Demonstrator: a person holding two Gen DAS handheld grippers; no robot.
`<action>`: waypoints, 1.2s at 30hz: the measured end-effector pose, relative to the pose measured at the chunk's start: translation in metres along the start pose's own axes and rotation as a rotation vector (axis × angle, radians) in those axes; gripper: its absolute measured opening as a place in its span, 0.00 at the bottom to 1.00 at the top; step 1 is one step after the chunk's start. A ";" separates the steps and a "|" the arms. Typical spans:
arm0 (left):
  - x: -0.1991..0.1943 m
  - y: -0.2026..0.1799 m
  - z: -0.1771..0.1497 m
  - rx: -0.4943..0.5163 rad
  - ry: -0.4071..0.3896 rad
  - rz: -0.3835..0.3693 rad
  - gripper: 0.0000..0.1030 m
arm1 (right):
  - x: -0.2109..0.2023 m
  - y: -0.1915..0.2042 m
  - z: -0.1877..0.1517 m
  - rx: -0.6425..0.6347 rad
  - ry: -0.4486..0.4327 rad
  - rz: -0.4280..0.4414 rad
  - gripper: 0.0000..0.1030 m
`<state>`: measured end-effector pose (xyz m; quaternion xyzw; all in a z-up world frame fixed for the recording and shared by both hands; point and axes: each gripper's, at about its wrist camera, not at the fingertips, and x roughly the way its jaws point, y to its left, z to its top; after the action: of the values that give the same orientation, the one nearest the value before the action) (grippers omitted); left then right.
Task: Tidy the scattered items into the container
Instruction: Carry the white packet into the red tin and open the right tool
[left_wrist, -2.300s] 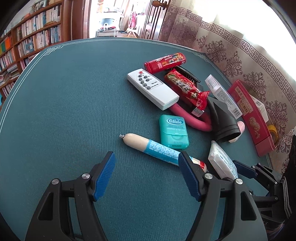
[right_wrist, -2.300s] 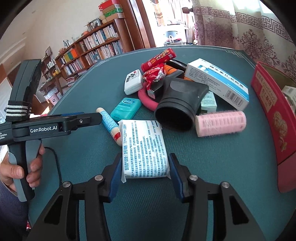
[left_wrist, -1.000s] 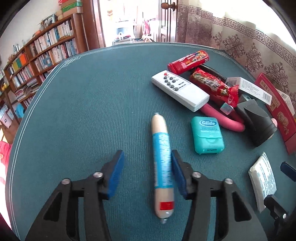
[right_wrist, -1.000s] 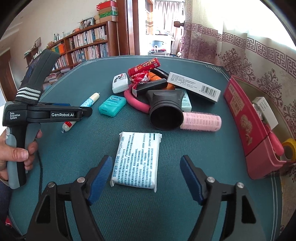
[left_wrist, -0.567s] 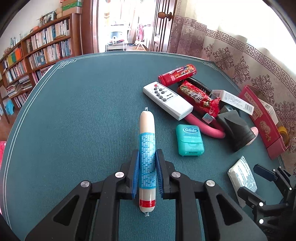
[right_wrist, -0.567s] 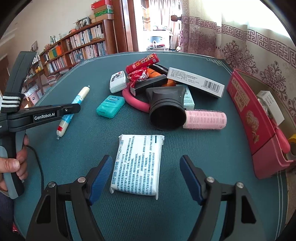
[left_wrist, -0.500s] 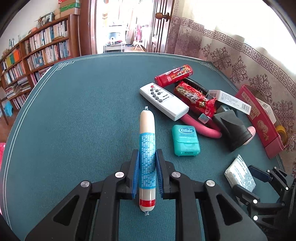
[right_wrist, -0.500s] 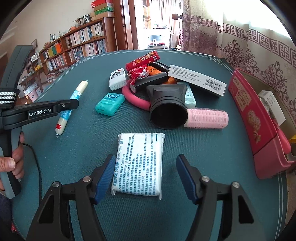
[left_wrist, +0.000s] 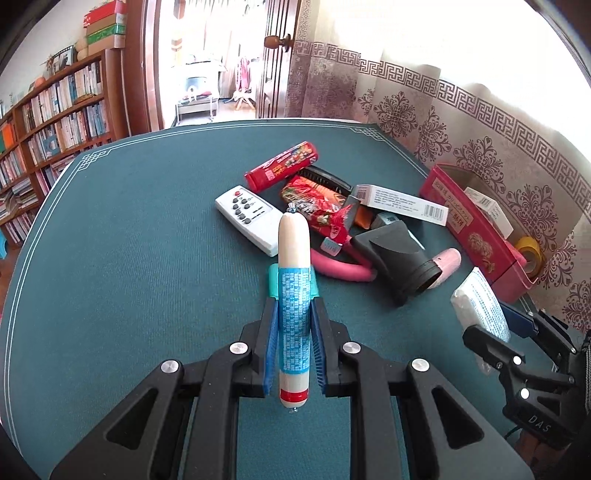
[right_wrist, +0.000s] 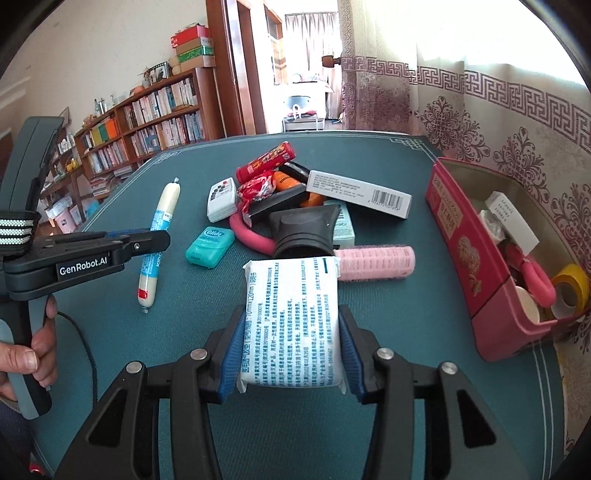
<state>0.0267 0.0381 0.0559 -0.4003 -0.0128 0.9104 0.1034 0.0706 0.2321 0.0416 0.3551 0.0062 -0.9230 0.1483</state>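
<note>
Left gripper (left_wrist: 294, 345) now clamped on the blue-labelled cream sausage stick (left_wrist: 294, 295), lifted off the green felt table (left_wrist: 129, 258). Right gripper (right_wrist: 290, 349) jaws closing on the white printed soft packet (right_wrist: 291, 321), open a second ago. Both ready for the red cardboard box (right_wrist: 476, 258), 2 o'clock of the packet.

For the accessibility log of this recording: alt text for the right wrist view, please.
The right gripper is closing on a white printed packet between its blue pads, above a teal tabletop. Beyond lies a clutter pile with a black nozzle and pink roller; a red container stands right, and the left gripper holds a sausage stick.
</note>
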 end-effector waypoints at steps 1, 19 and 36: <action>0.000 -0.005 0.002 0.007 -0.001 -0.010 0.18 | -0.005 -0.007 0.002 0.017 -0.019 -0.014 0.50; 0.000 -0.096 0.030 0.167 -0.026 -0.118 0.18 | -0.034 -0.145 0.022 0.244 -0.081 -0.336 0.50; -0.002 -0.102 0.034 0.160 -0.022 -0.126 0.18 | 0.037 -0.183 0.072 0.238 0.081 -0.313 0.50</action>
<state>0.0208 0.1395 0.0911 -0.3790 0.0337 0.9047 0.1918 -0.0533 0.3890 0.0543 0.4016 -0.0417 -0.9140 -0.0406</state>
